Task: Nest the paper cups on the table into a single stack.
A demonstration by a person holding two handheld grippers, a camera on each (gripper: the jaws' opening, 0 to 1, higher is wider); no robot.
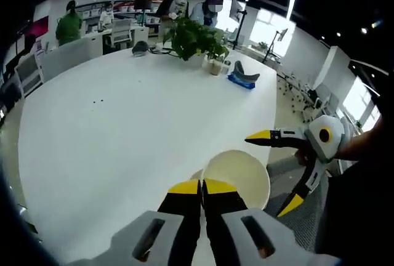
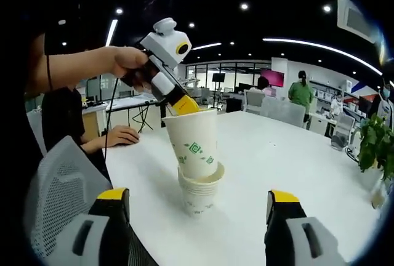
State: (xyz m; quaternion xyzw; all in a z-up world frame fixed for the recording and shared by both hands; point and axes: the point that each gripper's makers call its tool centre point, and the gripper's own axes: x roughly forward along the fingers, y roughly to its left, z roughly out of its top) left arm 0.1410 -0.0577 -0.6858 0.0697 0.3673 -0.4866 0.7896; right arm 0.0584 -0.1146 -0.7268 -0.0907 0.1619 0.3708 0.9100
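A white paper cup (image 2: 196, 144) with a green print sits partly inside a short stack of nested cups (image 2: 198, 199) on the white table (image 2: 289, 155), near its edge. My left gripper (image 2: 184, 107), held by a hand, is shut on the top cup's rim. From above, in the left gripper view, that cup's open mouth (image 1: 239, 177) lies just past my shut left gripper (image 1: 202, 186). My right gripper (image 1: 276, 170) comes in from the right, open, its jaws spread beside the cup. In its own view the right gripper (image 2: 198, 195) stands open, wider than the stack and short of it.
A potted plant (image 1: 194, 38), a blue object (image 1: 241, 81) and a dark item (image 1: 140, 48) sit at the table's far end. A mesh chair (image 2: 55, 186) stands close to the near edge, and a seated person's hand (image 2: 123, 135) rests on the table. People and desks fill the background.
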